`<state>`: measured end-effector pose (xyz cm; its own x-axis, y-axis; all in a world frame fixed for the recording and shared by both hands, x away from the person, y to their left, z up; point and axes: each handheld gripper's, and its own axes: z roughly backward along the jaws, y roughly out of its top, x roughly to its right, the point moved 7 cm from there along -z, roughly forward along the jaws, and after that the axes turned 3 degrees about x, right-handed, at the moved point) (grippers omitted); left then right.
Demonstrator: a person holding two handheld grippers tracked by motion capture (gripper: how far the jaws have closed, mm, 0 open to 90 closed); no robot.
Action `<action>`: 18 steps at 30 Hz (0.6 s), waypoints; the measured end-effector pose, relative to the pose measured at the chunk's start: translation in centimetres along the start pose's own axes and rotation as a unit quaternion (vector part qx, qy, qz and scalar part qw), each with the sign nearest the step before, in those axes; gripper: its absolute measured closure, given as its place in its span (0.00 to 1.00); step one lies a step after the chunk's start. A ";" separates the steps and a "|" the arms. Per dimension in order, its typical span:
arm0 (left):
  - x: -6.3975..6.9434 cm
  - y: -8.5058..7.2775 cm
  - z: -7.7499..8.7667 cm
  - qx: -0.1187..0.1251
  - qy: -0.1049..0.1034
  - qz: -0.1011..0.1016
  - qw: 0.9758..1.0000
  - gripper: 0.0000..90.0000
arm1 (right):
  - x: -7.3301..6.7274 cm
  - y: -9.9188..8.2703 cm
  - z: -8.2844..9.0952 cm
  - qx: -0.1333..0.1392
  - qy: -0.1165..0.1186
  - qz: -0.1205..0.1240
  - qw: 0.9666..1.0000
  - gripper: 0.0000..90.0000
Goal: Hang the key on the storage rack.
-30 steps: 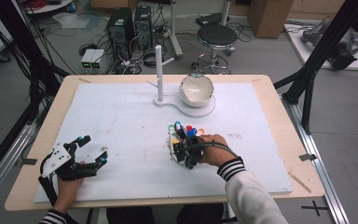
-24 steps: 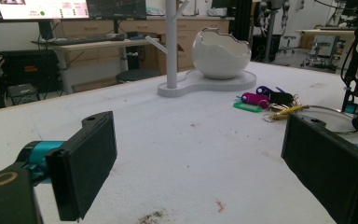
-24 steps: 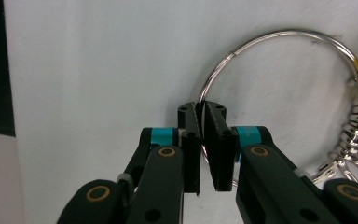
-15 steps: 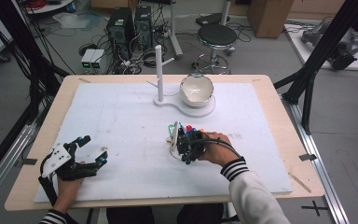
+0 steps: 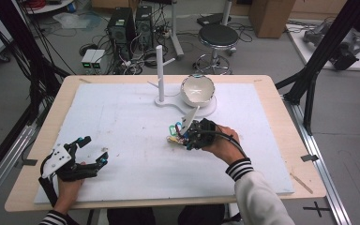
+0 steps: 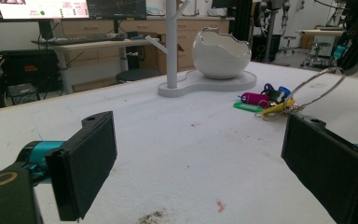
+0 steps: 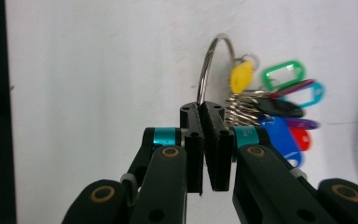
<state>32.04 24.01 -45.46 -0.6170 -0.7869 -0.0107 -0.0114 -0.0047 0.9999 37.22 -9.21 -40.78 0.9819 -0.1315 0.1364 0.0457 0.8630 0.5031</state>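
Note:
A metal key ring (image 7: 205,70) carries several keys with coloured tags (image 7: 279,100). My right gripper (image 7: 201,108) is shut on the ring's wire, and the tags hang to one side. In the high view the right gripper (image 5: 190,133) is at mid-table with the key bunch (image 5: 174,132) at its left. In the left gripper view the ring (image 6: 321,88) rises at an angle while the tags (image 6: 261,100) still touch the mat. My left gripper (image 5: 95,149) rests near the front left, jaws open and holding nothing (image 6: 200,140).
A white stand with an upright post (image 5: 159,70) and side pegs sits at the back centre, beside a white egg-shaped bowl (image 5: 198,90) on the same base. A white mat (image 5: 122,117) covers the wooden table. Beyond are a stool, computers and cables.
My right hand has risen and moved a little away from the front edge, tilting the ring up and dragging the key bunch with it. The left gripper has stayed still.

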 end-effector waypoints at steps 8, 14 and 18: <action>0.0 0.0 0.0 0.000 0.000 0.000 1.000 0.12 | 1.9 0.6 2.0 0.080 -0.038 -0.055 0.995 0.98; 0.0 0.0 0.0 0.000 0.000 0.000 1.000 0.12 | 2.8 1.4 3.1 0.148 -0.028 -0.085 0.985 0.98; 0.0 0.0 0.0 0.000 0.000 0.000 1.000 0.12 | 3.6 2.1 3.7 0.200 -0.027 -0.103 0.974 0.98</action>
<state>32.04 24.01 -45.45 -0.6170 -0.7869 -0.0112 -0.0117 -0.0051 0.9999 40.21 -9.72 -36.10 0.9480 -0.3161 0.0365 0.1545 0.5576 0.8156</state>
